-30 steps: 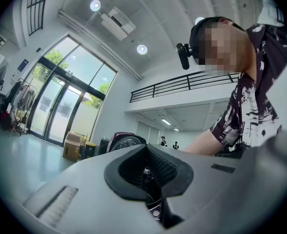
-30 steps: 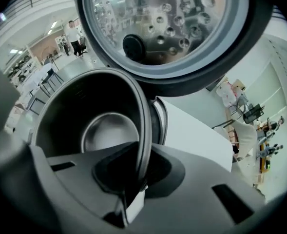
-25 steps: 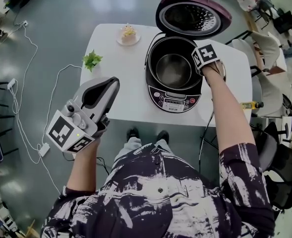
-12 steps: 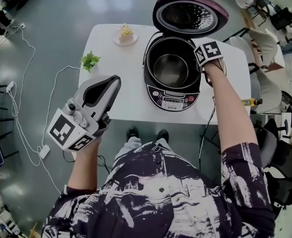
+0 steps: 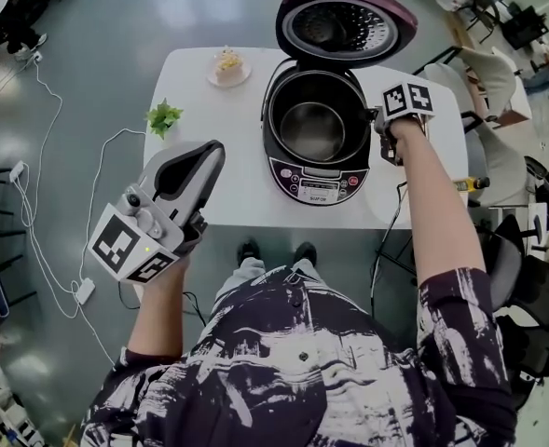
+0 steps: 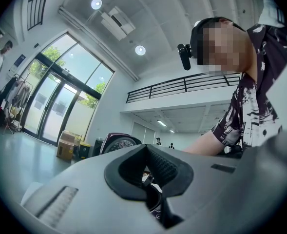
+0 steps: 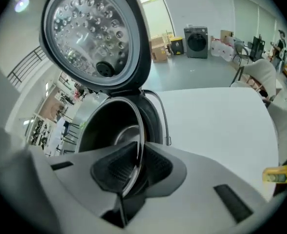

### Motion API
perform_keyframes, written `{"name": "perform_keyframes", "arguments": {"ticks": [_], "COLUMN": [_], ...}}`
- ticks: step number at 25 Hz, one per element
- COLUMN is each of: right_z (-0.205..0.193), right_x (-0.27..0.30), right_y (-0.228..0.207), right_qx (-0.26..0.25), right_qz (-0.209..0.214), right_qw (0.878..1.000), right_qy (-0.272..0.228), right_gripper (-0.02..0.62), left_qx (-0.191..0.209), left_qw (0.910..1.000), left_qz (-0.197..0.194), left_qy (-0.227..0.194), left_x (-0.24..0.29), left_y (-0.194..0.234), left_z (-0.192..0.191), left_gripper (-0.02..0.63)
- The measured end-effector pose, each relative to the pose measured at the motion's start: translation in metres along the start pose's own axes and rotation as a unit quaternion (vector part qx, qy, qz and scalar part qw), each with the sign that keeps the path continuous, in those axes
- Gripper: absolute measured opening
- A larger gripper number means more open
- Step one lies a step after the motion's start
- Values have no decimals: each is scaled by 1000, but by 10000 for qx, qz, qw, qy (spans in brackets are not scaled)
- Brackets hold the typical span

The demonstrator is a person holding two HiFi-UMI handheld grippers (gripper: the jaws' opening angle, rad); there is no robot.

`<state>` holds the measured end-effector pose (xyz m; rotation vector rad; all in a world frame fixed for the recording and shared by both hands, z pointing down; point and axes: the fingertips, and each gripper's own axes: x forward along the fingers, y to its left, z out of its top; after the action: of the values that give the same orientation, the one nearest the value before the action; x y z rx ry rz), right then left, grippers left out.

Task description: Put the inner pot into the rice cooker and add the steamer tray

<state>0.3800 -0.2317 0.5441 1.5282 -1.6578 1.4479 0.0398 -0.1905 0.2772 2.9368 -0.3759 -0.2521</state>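
The rice cooker [image 5: 316, 180] stands open on the white table [image 5: 227, 189], its maroon lid [image 5: 344, 26] tipped back. The metal inner pot [image 5: 313, 130] sits inside it. My right gripper [image 5: 378, 124] points down at the pot's right edge and is shut on its thin rim. In the right gripper view the rim [image 7: 139, 145] runs between the two pads of the right gripper [image 7: 133, 168], below the dimpled lid [image 7: 92, 33]. My left gripper [image 5: 204, 154] hangs off the table's front left, shut and holding nothing. It [image 6: 145, 173] points level toward the cooker.
A small plate with a cake [image 5: 226, 65] and a green sprig [image 5: 163, 116] lie on the table's left part. White cables [image 5: 69, 203] trail over the floor at left. Chairs [image 5: 493, 73] and a yellow object [image 5: 470, 183] stand beside the table's right edge.
My right gripper has rolled at the pot's rim, and its marker cube now sits further right of the cooker. The left gripper has stayed where it was.
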Motion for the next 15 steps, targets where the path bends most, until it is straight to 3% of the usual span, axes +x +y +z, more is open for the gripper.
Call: {"name": "perform_keyframes", "arguments": {"ticks": [7, 15], "right_z": [-10, -15], "right_x": [-14, -68], "right_y": [-5, 5], "right_qx": [499, 202], "right_qz": [574, 1344], "right_qw": [9964, 9843], "right_qy": [-371, -1127], "right_gripper": [21, 9], "left_qx": [21, 38], "left_qw": [9998, 9970], "left_qz": [-176, -740], "left_qy": [59, 204], "left_x": [14, 59], "left_y": [-14, -49], "left_z": [-3, -9], "left_gripper": [5, 5]}}
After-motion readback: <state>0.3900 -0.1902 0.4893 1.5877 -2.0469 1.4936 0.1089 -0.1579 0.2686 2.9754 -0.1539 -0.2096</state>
